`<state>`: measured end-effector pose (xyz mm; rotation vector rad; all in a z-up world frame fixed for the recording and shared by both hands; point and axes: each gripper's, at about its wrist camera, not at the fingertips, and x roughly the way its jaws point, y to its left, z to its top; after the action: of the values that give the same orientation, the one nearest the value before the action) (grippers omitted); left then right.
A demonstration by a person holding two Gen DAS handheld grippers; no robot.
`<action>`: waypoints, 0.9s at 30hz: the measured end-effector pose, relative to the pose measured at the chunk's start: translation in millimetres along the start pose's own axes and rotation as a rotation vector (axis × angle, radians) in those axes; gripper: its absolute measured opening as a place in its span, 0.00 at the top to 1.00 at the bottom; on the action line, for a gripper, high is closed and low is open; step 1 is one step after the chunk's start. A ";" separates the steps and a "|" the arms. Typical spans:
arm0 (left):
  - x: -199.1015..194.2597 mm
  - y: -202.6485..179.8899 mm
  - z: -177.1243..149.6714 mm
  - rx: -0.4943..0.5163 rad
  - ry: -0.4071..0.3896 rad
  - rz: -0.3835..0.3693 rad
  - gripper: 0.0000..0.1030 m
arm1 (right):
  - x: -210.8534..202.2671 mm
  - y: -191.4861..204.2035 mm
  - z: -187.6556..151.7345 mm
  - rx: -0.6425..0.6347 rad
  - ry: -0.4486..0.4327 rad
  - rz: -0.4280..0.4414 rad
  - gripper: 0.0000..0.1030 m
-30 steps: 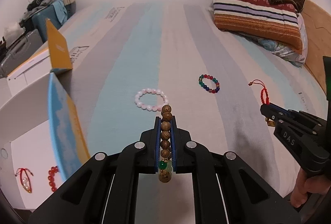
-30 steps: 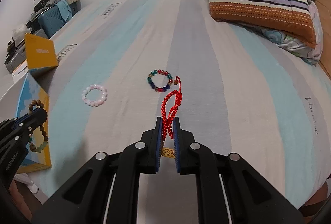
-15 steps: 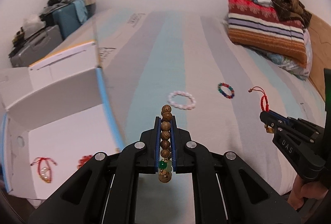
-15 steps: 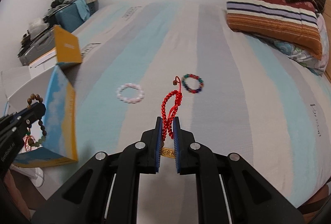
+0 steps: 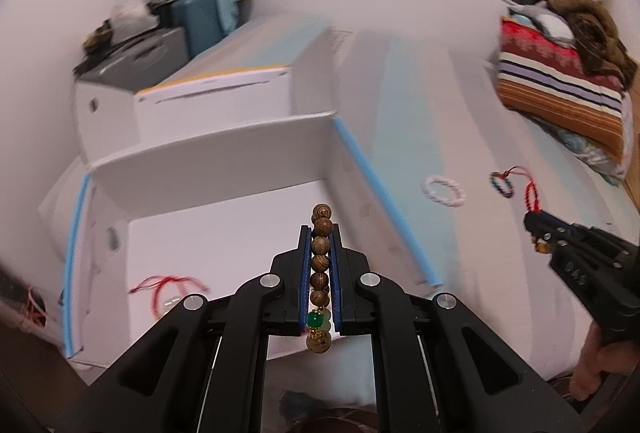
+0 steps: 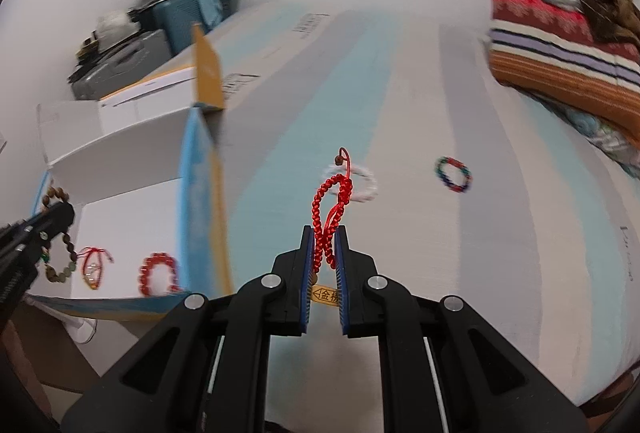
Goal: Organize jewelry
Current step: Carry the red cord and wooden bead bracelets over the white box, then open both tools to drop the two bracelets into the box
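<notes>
My left gripper (image 5: pixel 321 231) is shut on a brown wooden bead bracelet (image 5: pixel 321 261) with green beads, and it hangs over the open white box (image 5: pixel 224 233). Inside the box lie a red string bracelet (image 5: pixel 168 283) and a red bead bracelet (image 6: pixel 157 272). My right gripper (image 6: pixel 325 231) is shut on a braided red cord bracelet (image 6: pixel 330 209) with a gold tag, above the striped bed sheet just right of the box wall (image 6: pixel 200 201). A white bead bracelet (image 5: pixel 443 191) and a multicoloured bead bracelet (image 6: pixel 454 175) lie on the sheet.
The box has blue and yellow flaps (image 6: pixel 206 73) standing up at the bed's left edge. Folded striped blankets and pillows (image 6: pixel 560 53) are piled at the far right. Suitcases and clutter (image 5: pixel 160 33) stand by the wall beyond the box. A hand (image 5: pixel 592 365) holds the right gripper.
Both grippers have swung left, each keeping its bracelet. The left one has passed from over the sheet to over the box; the loose bracelets now appear further right.
</notes>
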<state>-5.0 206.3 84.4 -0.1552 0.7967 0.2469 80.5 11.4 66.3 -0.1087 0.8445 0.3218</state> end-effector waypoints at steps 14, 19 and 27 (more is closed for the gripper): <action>9.8 100.9 -18.4 -0.096 0.055 0.107 0.93 | 5.8 130.3 10.9 -0.146 -0.007 0.110 0.91; 27.0 117.0 -21.5 -0.105 0.090 0.115 0.93 | 19.5 156.9 9.7 -0.178 0.021 0.128 0.91; 60.2 136.6 -23.8 -0.134 0.151 0.142 0.93 | 58.2 188.8 12.0 -0.240 0.091 0.150 0.91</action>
<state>-18.6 341.6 18.4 -0.2461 0.9424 0.4270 64.3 206.4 36.8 -0.2860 0.9044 0.5619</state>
